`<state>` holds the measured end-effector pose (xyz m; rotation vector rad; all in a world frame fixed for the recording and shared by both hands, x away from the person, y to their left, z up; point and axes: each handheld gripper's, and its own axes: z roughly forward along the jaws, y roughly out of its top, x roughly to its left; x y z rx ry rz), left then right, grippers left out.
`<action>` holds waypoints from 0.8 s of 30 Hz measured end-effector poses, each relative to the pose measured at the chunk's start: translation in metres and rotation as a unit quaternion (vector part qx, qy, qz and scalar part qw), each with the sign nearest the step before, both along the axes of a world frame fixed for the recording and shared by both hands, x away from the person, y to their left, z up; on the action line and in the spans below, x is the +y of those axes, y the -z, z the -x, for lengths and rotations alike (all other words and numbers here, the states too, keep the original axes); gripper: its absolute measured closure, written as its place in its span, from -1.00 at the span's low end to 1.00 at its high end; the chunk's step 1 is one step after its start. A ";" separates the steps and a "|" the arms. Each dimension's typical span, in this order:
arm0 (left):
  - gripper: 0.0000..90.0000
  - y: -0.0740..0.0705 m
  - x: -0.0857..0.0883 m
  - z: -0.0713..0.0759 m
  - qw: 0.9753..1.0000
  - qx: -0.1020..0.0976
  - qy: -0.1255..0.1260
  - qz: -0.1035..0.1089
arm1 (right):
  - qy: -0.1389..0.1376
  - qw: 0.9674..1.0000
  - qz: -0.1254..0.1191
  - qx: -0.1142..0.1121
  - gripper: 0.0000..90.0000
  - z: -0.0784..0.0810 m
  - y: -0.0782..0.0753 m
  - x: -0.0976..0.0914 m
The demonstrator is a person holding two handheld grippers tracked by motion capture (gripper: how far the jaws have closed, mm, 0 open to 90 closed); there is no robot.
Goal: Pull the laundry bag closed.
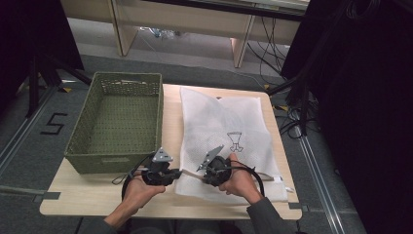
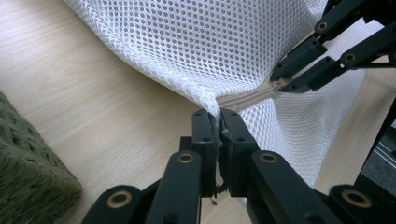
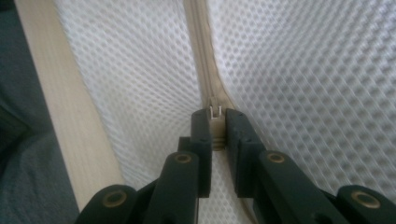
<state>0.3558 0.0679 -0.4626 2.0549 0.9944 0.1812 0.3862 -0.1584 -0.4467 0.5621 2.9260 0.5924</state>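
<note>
White mesh laundry bag (image 1: 226, 131), honeycomb weave, flat rectangle with a beige zipper (image 3: 201, 56) along its near edge; laid on the pale wooden table (image 1: 97, 192). Its near left corner is pinched by the left gripper (image 2: 219, 122), jaws pressed together. The beige zipper pull (image 3: 215, 122) is clamped by the right gripper (image 3: 215, 119). A green woven rectangular basket (image 1: 119, 122) is set just left of the bag.

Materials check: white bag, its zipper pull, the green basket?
White bag: looks like soft synthetic mesh, with regular round holes and limp drape. Zipper pull: beige, matte, probably plastic. Green basket: woven look with a perforated floor; fibre or moulded plastic, hard to tell.
</note>
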 end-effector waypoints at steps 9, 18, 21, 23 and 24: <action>0.89 0.001 0.003 0.000 1.000 0.004 -0.005 0.006 | 0.026 1.000 0.006 -0.003 0.84 -0.001 0.000 -0.021; 0.89 0.001 0.002 0.001 1.000 -0.006 -0.003 -0.007 | 0.044 0.999 0.001 -0.003 0.84 -0.001 -0.001 -0.042; 0.89 0.001 0.005 0.000 1.000 -0.007 -0.006 -0.008 | 0.053 0.999 0.005 -0.004 0.84 -0.001 -0.001 -0.050; 0.89 0.001 0.006 0.000 1.000 -0.009 -0.009 -0.012 | 0.061 0.998 0.008 -0.004 0.84 -0.001 -0.002 -0.057; 0.89 0.001 0.006 0.000 1.000 -0.009 -0.010 -0.012 | 0.069 0.998 0.007 -0.003 0.84 0.000 -0.002 -0.060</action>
